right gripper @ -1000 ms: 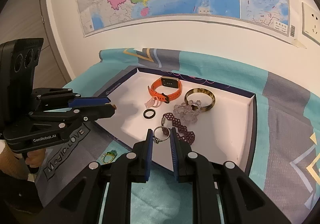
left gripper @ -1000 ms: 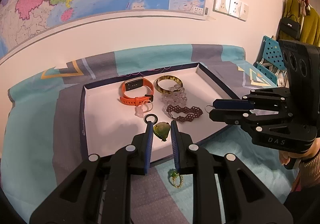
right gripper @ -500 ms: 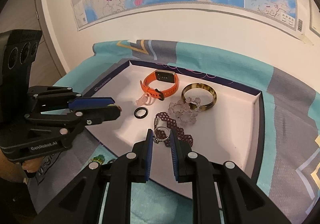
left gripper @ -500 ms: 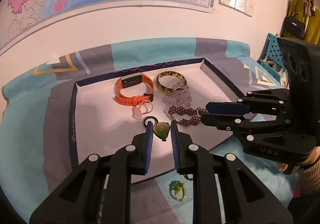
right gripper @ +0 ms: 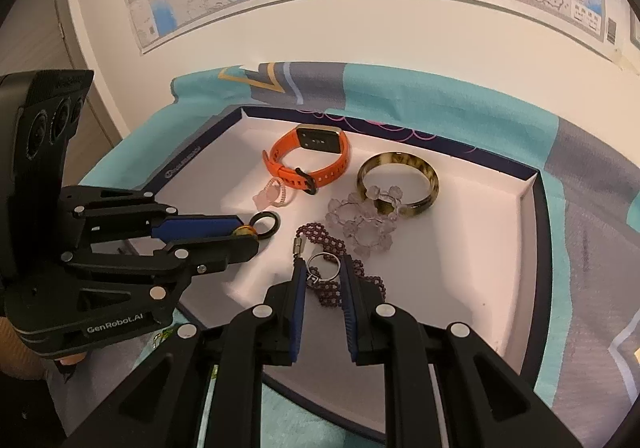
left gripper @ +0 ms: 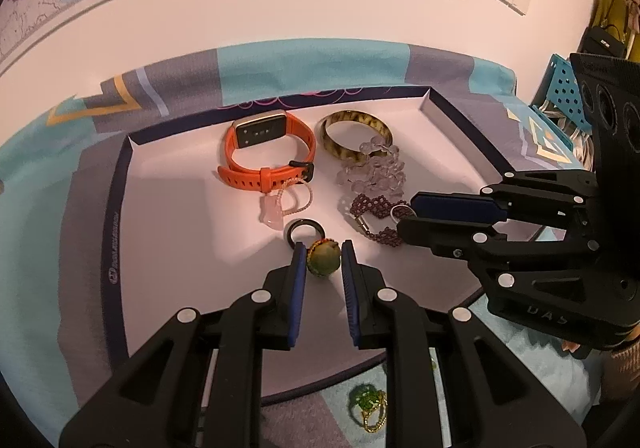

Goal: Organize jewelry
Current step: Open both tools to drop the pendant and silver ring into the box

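Note:
My left gripper is shut on a green stone ring and holds it over the white tray, just in front of a black ring. My right gripper is shut on a silver ring over the purple beaded bracelet. In the tray lie an orange watch, a tortoiseshell bangle, a clear bead bracelet and a pink bead ring. The left gripper shows in the right wrist view.
A green and gold ring lies on the teal cloth in front of the tray. The tray has a dark blue rim. A wall with a map stands behind the table. A blue crate is at the far right.
Both grippers have moved forward and lower over the tray, each still holding its ring. The left one has come close behind the black ring.

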The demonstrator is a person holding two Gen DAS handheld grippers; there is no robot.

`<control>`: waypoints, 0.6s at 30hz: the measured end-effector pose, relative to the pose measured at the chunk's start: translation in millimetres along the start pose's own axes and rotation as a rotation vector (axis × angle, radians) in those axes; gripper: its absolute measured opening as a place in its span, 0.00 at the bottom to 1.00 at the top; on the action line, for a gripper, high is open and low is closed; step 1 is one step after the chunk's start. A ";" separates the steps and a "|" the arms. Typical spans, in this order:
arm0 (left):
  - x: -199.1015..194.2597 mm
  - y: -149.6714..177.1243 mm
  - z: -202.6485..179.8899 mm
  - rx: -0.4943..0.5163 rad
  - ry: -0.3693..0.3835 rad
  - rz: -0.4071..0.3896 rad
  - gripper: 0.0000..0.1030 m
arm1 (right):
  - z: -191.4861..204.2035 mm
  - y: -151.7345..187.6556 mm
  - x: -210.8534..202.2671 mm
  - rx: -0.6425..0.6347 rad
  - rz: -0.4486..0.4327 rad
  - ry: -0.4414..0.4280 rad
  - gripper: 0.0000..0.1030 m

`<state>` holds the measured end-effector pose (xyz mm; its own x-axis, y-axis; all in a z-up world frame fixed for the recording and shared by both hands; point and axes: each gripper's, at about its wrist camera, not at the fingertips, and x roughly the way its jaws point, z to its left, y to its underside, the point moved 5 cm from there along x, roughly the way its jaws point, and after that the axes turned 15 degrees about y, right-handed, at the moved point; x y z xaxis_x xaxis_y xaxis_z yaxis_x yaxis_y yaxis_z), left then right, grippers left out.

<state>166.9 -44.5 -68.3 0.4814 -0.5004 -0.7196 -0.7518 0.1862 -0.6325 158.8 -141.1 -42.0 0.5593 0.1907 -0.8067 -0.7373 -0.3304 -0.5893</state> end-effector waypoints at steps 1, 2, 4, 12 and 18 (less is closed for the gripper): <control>0.8 -0.4 1.0 -0.003 -0.001 -0.001 0.18 | -0.3 0.1 0.8 0.003 0.002 0.001 0.15; 1.3 -0.5 2.0 -0.009 0.001 -0.001 0.18 | -0.9 0.1 1.4 0.009 0.003 0.002 0.16; 0.5 0.0 2.6 -0.014 0.004 -0.003 0.21 | -2.4 0.7 1.4 0.021 0.004 0.007 0.19; -31.1 4.0 -2.0 0.015 -0.018 -0.073 0.27 | 0.5 3.9 -36.9 0.011 -0.086 0.008 0.26; -58.9 27.0 -10.4 0.046 0.016 -0.107 0.33 | 15.6 23.4 -70.3 -0.044 -0.132 -0.043 0.28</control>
<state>113.5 -18.8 -40.0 0.5504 -0.5331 -0.6425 -0.6749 0.1690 -0.7183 96.3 -147.8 0.2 0.6331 0.2740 -0.7240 -0.6404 -0.3401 -0.6887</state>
